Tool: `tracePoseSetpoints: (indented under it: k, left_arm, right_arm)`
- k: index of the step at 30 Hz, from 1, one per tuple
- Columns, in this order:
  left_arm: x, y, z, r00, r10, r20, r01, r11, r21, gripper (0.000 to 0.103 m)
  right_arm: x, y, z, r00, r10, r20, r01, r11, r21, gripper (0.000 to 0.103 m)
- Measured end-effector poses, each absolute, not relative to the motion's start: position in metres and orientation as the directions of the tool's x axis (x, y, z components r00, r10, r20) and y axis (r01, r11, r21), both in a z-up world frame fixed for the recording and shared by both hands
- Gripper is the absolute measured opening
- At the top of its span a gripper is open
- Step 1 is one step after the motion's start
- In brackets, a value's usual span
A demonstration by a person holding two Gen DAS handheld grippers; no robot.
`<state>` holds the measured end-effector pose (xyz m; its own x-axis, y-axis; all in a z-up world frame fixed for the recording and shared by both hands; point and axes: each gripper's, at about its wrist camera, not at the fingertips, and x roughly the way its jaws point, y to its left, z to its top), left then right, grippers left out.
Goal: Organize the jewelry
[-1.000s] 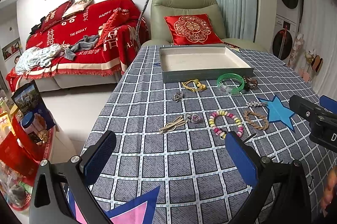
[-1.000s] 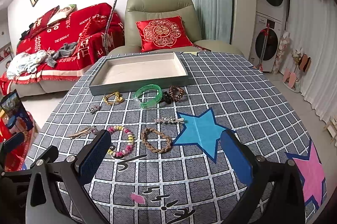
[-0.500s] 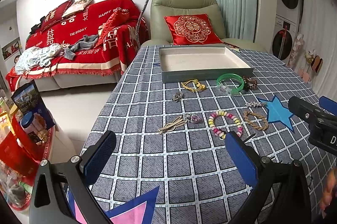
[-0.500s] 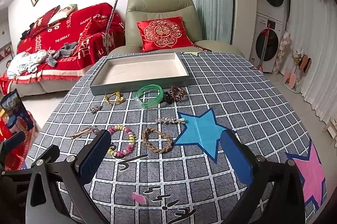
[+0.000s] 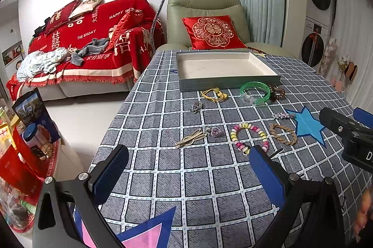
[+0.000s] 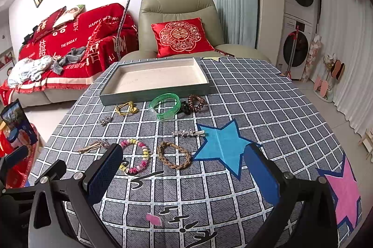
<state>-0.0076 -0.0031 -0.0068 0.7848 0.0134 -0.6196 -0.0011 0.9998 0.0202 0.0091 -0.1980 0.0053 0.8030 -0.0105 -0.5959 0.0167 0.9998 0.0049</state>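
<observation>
The checked worktop (image 6: 268, 108) carries everything. At its 12 o'clock sits the grey tray (image 6: 153, 92), empty, with no jewelry yet in it. Loose pieces lie at its near side: green bangle (image 6: 166, 105), beaded bracelet (image 6: 136, 155), braided bracelet (image 6: 173, 154), star clip (image 6: 186, 132), gold clip (image 5: 190, 140). Since a second ago nothing has shifted; sorting has not begun. The left gripper (image 5: 186, 175) and right gripper (image 6: 184, 168) hover at 6 o'clock, fingers spread wide, holding nothing.
</observation>
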Motion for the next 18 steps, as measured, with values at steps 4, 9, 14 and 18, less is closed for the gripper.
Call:
tracePoseSetpoints:
  k: [4, 9, 14, 18]
  left_arm:
    - [-0.0077, -0.0031, -0.0068, 0.785, 0.013, -0.619, -0.001, 1.0, 0.02, 0.103]
    - [-0.0074, -0.0039, -0.0077, 0.783, 0.013, -0.621, -0.002, 1.0, 0.019, 0.103]
    - [-0.0074, -0.0038, -0.008, 0.783, 0.013, -0.621, -0.002, 1.0, 0.018, 0.103]
    - [-0.0073, -0.0036, -0.0079, 0.784, 0.013, -0.621, -0.002, 1.0, 0.019, 0.103]
  right_arm:
    - [0.0091, -0.198, 0.0053, 0.803, -0.01, -0.596, 0.017, 1.0, 0.006, 0.103]
    - [0.0094, -0.198, 0.005, 0.802, -0.01, -0.597, 0.017, 1.0, 0.006, 0.103]
    - [0.0093, -0.198, 0.005, 0.802, -0.009, -0.597, 0.016, 1.0, 0.007, 0.103]
    - [0.0094, -0.198, 0.0051, 0.802, -0.009, -0.597, 0.016, 1.0, 0.006, 0.103]
